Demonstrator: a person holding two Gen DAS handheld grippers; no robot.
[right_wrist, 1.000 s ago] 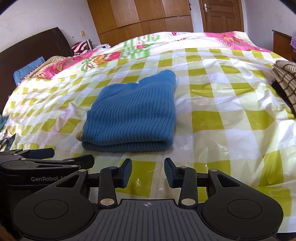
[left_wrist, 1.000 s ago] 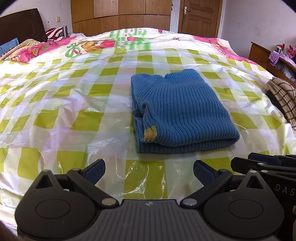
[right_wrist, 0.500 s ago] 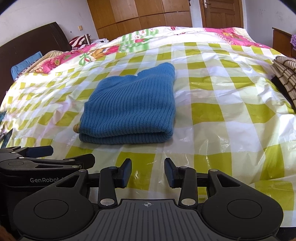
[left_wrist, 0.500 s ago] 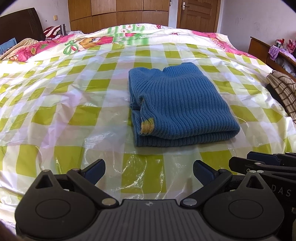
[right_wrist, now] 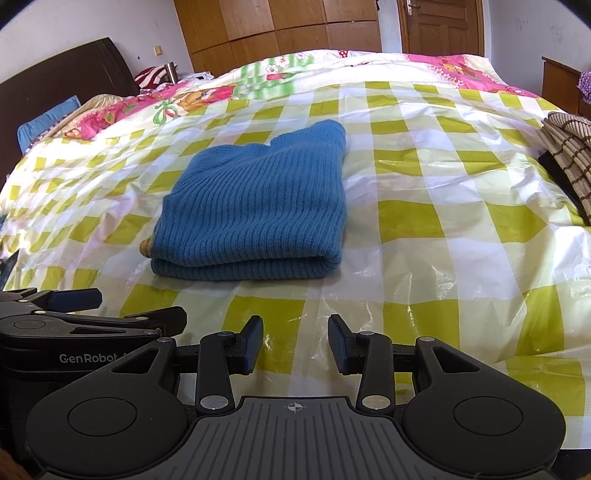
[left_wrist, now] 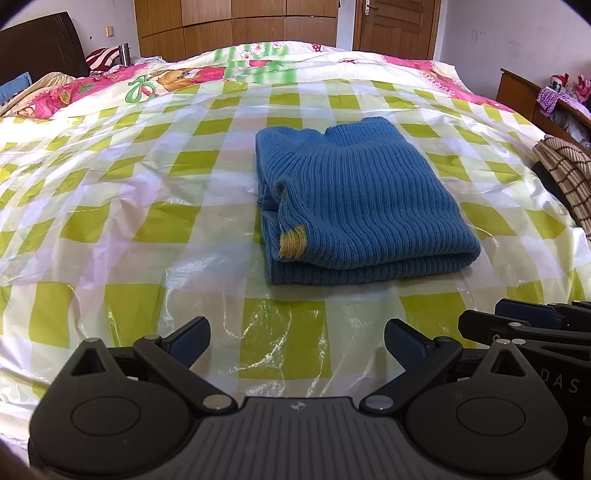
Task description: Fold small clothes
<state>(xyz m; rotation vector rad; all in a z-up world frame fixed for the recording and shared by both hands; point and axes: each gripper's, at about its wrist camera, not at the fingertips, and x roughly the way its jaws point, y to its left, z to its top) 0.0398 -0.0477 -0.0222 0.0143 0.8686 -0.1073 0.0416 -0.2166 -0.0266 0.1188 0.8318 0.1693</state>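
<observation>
Wooden wardrobe [left_wrist: 236,29], door [left_wrist: 395,27], dark headboard [right_wrist: 62,77]

Checked plastic sheet [left_wrist: 155,221] over floral quilt [left_wrist: 192,75]; brown striped cloth [right_wrist: 569,147] at edge; wooden wardrobe [left_wrist: 236,26] behind.

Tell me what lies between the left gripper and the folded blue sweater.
Nothing but the green-and-white checked plastic sheet. In the left wrist view, only that crinkled sheet separates the left gripper from the blue sweater. The right wrist view agrees.
</observation>
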